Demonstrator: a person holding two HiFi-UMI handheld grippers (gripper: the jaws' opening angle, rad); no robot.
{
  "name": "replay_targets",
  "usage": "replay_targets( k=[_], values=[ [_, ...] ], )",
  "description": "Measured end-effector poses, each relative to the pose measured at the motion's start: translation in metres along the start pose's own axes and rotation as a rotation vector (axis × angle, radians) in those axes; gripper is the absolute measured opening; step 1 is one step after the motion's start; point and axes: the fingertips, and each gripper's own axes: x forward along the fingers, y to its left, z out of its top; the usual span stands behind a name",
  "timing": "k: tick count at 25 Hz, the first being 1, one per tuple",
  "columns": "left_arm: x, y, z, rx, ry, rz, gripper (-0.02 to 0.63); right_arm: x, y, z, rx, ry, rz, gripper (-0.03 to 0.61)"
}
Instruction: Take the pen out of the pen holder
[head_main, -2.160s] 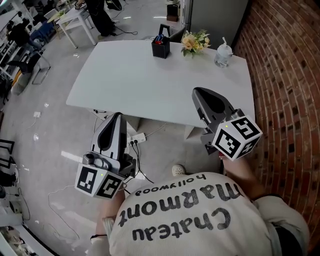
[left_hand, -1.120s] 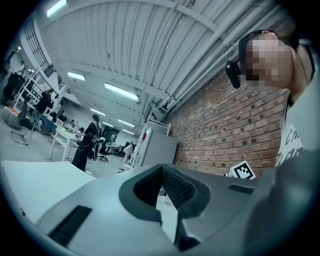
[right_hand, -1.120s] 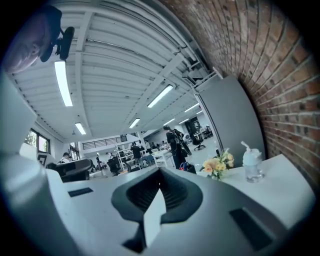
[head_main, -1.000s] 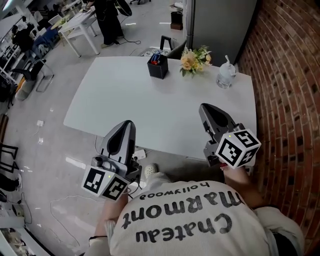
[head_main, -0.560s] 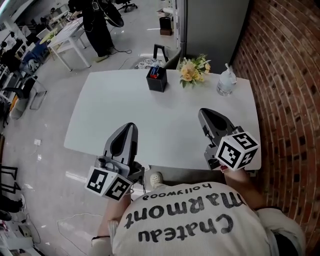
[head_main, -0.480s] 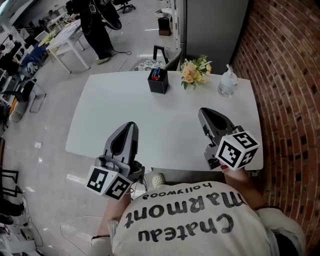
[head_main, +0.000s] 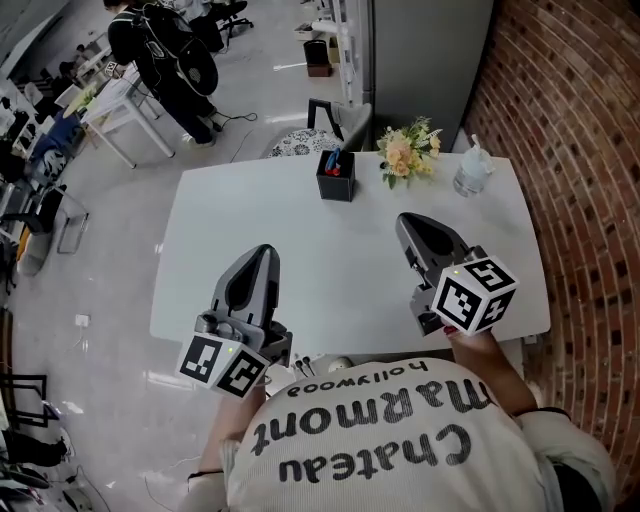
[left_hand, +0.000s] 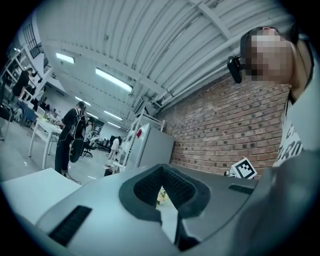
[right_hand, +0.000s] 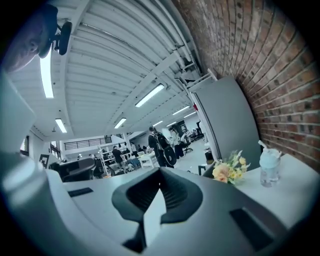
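Note:
A black pen holder (head_main: 336, 185) stands near the far edge of the white table (head_main: 230, 230), with blue and red pens (head_main: 335, 162) sticking out of it. My left gripper (head_main: 261, 252) hangs over the near left part of the table, jaws together and empty. Over the near right part is my right gripper (head_main: 404, 219), also shut and empty. Both are well short of the holder. The left gripper (left_hand: 162, 189) and right gripper (right_hand: 159, 194) views point up at the ceiling and do not show the holder.
A small bunch of flowers (head_main: 408, 153) (right_hand: 228, 170) and a clear lidded cup (head_main: 471, 173) (right_hand: 269, 167) stand right of the holder. A chair (head_main: 330, 125) is behind the table, a brick wall (head_main: 590, 150) along its right side. A person (head_main: 165, 60) stands far back left.
The view has closed in on the table: both grippers, earlier in front of its near edge, now hang over its near part. The jaws stayed shut.

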Motion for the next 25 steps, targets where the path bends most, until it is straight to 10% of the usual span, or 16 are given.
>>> replay_targets(
  k=[25],
  values=[
    [-0.001,0.088,-0.07,-0.143,0.121,0.059,0.074,0.082,-0.012,-0.071,-0.043,0.185,-0.047,0.104]
  ],
)
